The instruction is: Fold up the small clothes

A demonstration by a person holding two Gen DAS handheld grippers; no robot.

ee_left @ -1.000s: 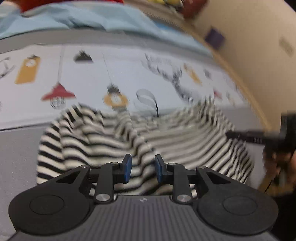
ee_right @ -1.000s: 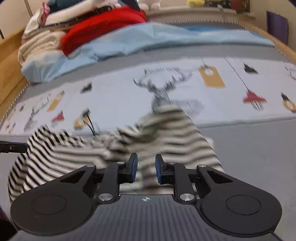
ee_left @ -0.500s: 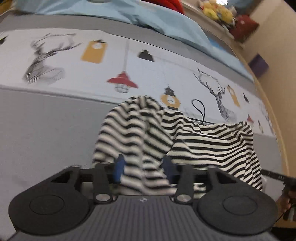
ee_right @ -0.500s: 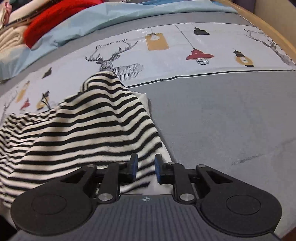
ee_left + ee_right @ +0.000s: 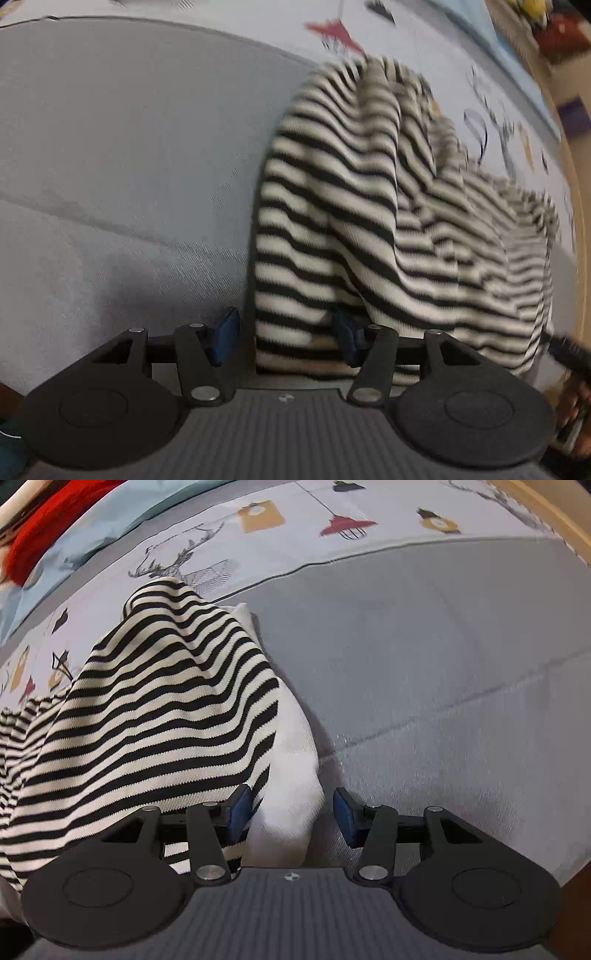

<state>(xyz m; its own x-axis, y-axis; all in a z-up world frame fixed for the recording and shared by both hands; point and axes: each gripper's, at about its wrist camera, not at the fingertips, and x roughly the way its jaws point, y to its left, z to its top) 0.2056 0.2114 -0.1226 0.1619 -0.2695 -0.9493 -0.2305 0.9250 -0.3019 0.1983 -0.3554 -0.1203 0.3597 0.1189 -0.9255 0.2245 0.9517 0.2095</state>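
A black-and-white striped garment (image 5: 388,236) lies rumpled on the grey bed cover. In the left wrist view my left gripper (image 5: 286,338) is open, its jaws set wide around the garment's near left corner. In the right wrist view the same striped garment (image 5: 147,716) has a plain white edge (image 5: 291,775) on its right side. My right gripper (image 5: 291,818) is open, its jaws spread around that white edge at the near right corner. Neither gripper holds the cloth.
The bed has a grey cover (image 5: 443,664) and a white printed band with deer and lamps (image 5: 295,524). Red (image 5: 48,528) and light blue bedding lies at the far end. A wooden bed rail (image 5: 546,513) runs along the right.
Both grippers have opened wide and let go of the striped garment, which now lies lower on the bed. Both have moved down close to its near corners.
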